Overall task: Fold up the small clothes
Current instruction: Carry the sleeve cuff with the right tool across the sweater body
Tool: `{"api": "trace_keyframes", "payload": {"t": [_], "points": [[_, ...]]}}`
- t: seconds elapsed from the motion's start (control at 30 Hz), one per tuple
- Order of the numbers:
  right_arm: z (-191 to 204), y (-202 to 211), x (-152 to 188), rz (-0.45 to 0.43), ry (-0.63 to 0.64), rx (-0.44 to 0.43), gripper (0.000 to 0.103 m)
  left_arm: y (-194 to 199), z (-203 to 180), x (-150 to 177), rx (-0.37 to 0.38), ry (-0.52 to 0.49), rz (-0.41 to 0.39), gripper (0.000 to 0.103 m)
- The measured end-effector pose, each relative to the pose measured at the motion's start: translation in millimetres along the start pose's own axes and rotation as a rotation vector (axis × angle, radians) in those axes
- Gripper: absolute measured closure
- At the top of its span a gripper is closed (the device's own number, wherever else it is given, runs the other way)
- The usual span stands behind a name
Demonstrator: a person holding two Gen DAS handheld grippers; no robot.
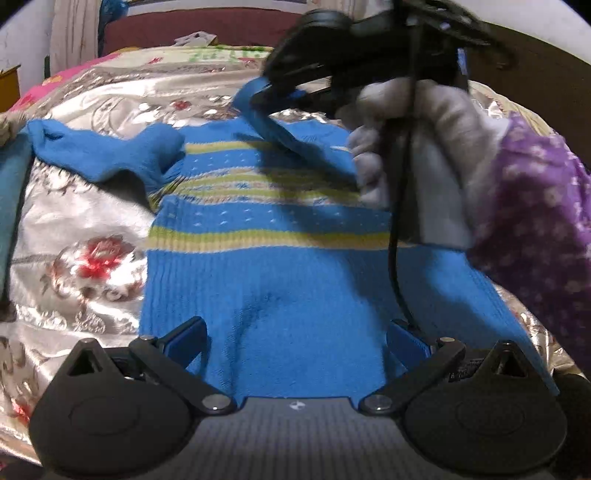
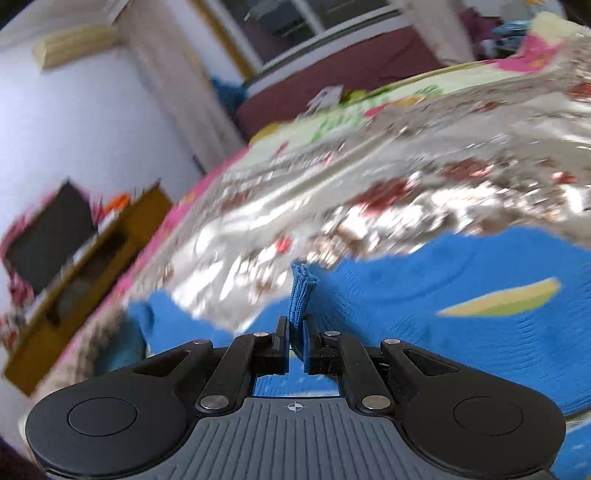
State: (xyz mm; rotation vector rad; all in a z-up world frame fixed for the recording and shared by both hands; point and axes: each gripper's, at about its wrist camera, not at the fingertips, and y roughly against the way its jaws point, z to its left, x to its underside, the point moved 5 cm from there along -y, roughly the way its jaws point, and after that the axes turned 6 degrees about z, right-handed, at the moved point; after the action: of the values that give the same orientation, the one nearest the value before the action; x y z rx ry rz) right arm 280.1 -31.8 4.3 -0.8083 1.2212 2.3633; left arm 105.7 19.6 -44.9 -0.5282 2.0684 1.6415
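A shiny flowered bedspread [image 1: 74, 206] covers the bed, reaching back to a dark red headboard [image 1: 192, 29]. A blue striped sweater [image 1: 280, 266] lies flat on the middle of the bedspread, one sleeve [image 1: 107, 155] spread toward the left edge. The left gripper [image 1: 295, 339] hovers at the hem, jaws spread wide and empty. The right gripper [image 2: 294, 343] pinches the other sleeve cuff [image 2: 301, 295], lifted over the sweater's chest. Only the right wrist view shows a wooden cabinet [image 2: 85, 273] beside the bed.
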Motion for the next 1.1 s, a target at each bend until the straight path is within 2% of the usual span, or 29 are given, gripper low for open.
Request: {"api": "trace_keyframes", "payload": {"t": [0.2,0.33,0.4,0.47,0.63,0.73,0.8,0.9,1.03,1.1], "points": [[11.3,-22.6,12.7,0.083,0.054,0.003,0.095,-3.7,12.5,2.8,0.006,0.037,0.014,0.0],[-3.4,-31.8,18.2,0.148,0.022,-0.011,0.09,-4.2,15.6,3.1,0.013,0.054,0.013,0.0],[-7.9,-29.3,20.7,0.141,0.001,-0.014,0.087,-4.4,15.4,4.0,0.013,0.055,0.015,0.0],[-9.5,-25.1,22.2,0.139,-0.002,-0.025,0.081,-4.2,14.6,4.7,0.012,0.051,0.014,0.0],[5.7,-14.2,26.9,0.16,0.053,-0.114,0.066,-4.1,13.1,5.6,0.012,0.048,0.012,0.0],[13.4,-8.4,31.2,0.171,0.094,-0.122,0.065,-4.3,13.6,5.1,0.013,0.048,0.011,0.0],[10.1,-2.4,32.4,0.164,0.098,-0.106,0.065,-4.1,13.8,4.8,0.016,0.048,0.009,0.0],[-9.9,15.2,26.6,0.109,0.069,-0.052,0.065,-3.3,14.2,5.2,0.02,0.049,0.004,0.0],[-59.7,40.7,16.2,0.019,-0.012,0.111,0.065,-3.6,15.9,4.5,0.022,0.056,-0.001,0.0],[-85.5,45.9,15.3,0.011,-0.06,0.192,0.065,-4.1,16.3,4.5,0.021,0.058,0.0,0.0]]}}
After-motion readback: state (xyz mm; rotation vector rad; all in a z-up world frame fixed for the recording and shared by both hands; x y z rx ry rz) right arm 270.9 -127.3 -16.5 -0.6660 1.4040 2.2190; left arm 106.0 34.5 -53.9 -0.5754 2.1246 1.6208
